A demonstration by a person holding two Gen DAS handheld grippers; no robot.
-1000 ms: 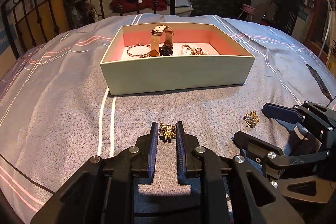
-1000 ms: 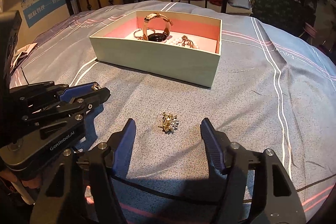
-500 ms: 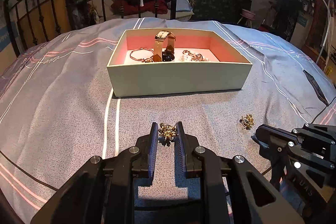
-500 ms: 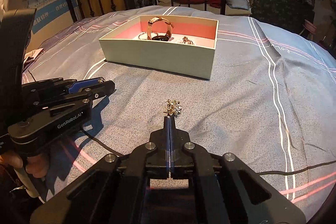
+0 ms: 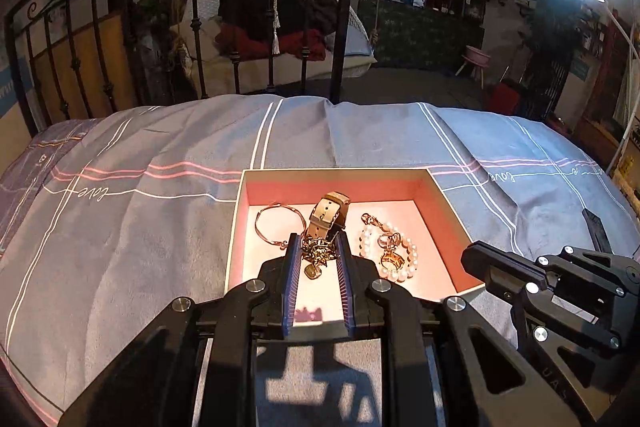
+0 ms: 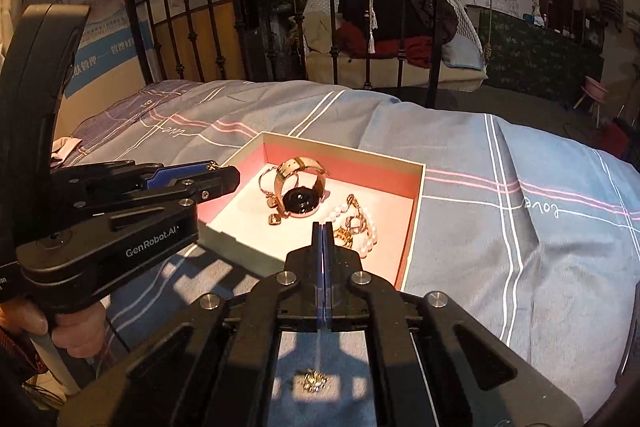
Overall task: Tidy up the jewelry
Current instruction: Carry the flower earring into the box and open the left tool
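A pale green box with a pink lining point(image 5: 448, 211) point(image 6: 416, 187) lies on the bed. It holds a gold bangle point(image 5: 276, 223), a watch point(image 6: 300, 201) point(image 5: 330, 213) and a pearl bracelet point(image 5: 400, 255) point(image 6: 370, 227). My left gripper point(image 5: 316, 247) is over the box, its fingers closed on a small gold brooch point(image 5: 318, 253). My right gripper point(image 6: 322, 227) is shut with nothing in it, above the box's near corner. A second gold brooch point(image 6: 314, 379) lies on the bedspread beneath the right gripper.
The bed is covered by a grey-blue striped bedspread point(image 5: 140, 227). A black iron bed frame point(image 5: 344, 7) stands behind it. A black flat object point(image 5: 596, 231) lies on the bedspread at the right.
My left gripper has carried its brooch forward from the bedspread to over the box. My right gripper shut empty and moved forward past the other brooch, which stays on the bedspread.
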